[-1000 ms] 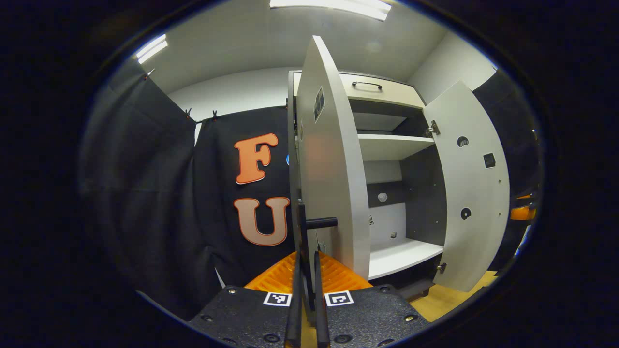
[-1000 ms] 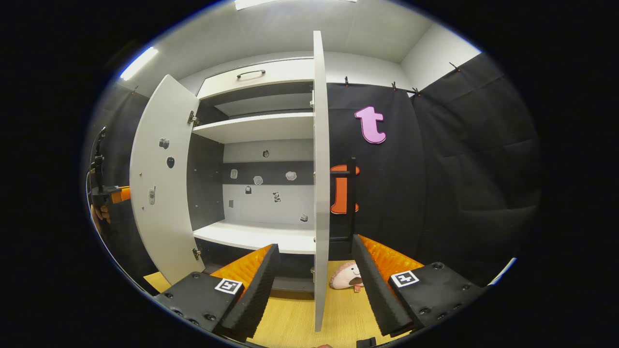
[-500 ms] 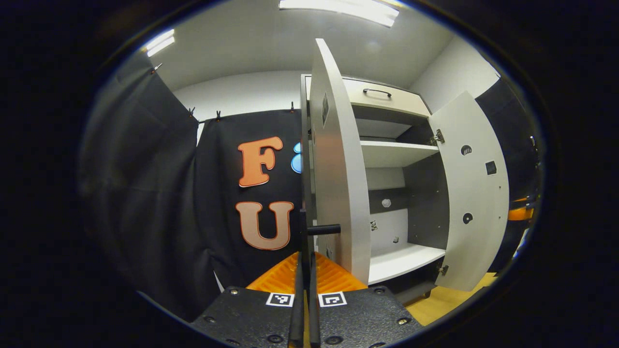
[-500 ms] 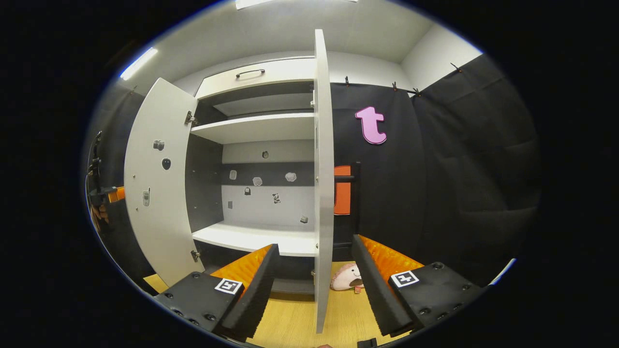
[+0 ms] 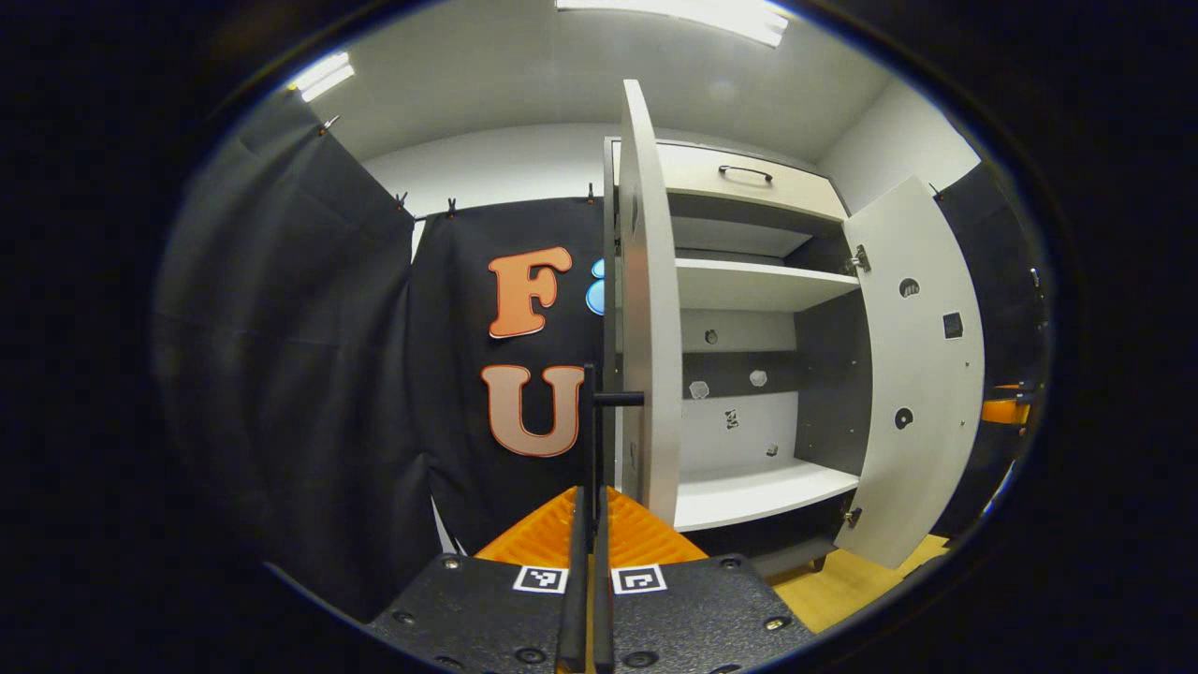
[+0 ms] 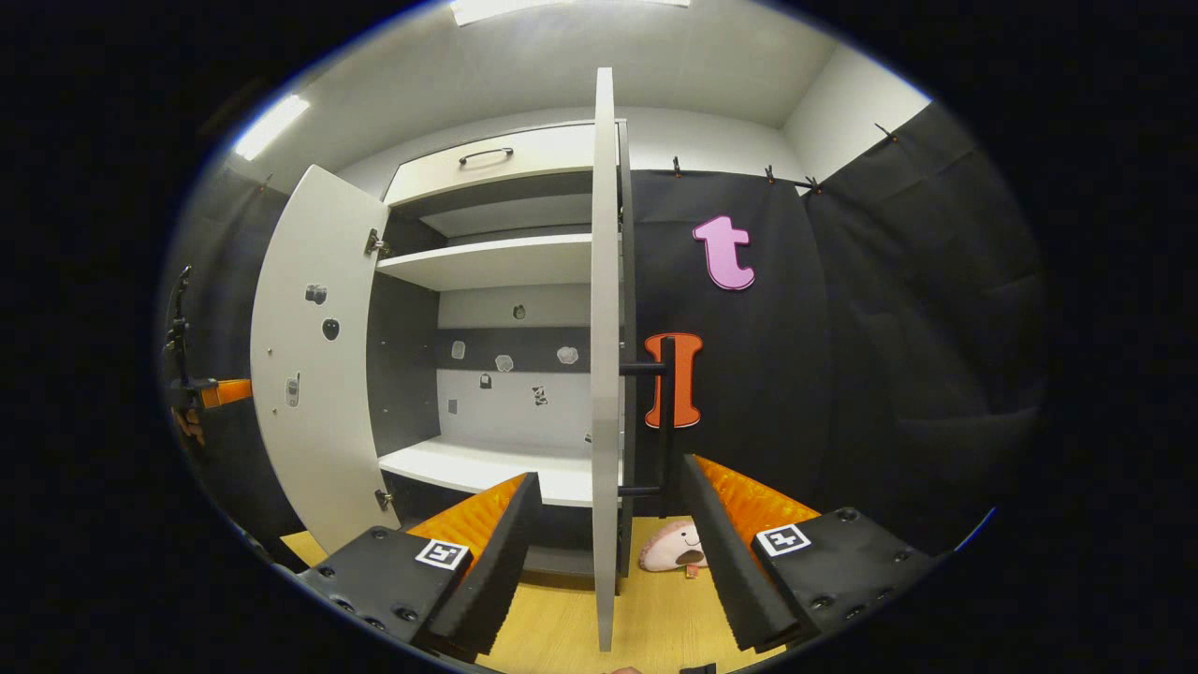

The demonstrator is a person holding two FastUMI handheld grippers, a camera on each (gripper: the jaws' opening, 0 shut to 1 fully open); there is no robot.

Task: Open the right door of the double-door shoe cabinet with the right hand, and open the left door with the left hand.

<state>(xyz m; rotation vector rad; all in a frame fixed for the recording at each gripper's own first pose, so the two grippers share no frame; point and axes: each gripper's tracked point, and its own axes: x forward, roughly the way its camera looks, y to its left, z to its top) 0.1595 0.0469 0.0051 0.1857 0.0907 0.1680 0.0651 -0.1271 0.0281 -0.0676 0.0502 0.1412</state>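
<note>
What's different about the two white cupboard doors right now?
The left white wooden door has its black bar handle pinched in the left gripper; the right white wooden door has its black bar handle free. The right gripper is open around the right door's edge; the left gripper is closed. Both doors stand wide open.

Left gripper (image 5: 587, 562) held level, fingers (image 5: 573, 562) pressed nearly together with a thin dark bar in the narrow slit between them; contact on both sides not certain. Right gripper (image 6: 613, 552) held level too, fingers (image 6: 487, 552) spread wide apart, a thin panel edge standing in the gap, touched by neither. Left gripper also seen far off at the left edge of the right gripper view.
</note>
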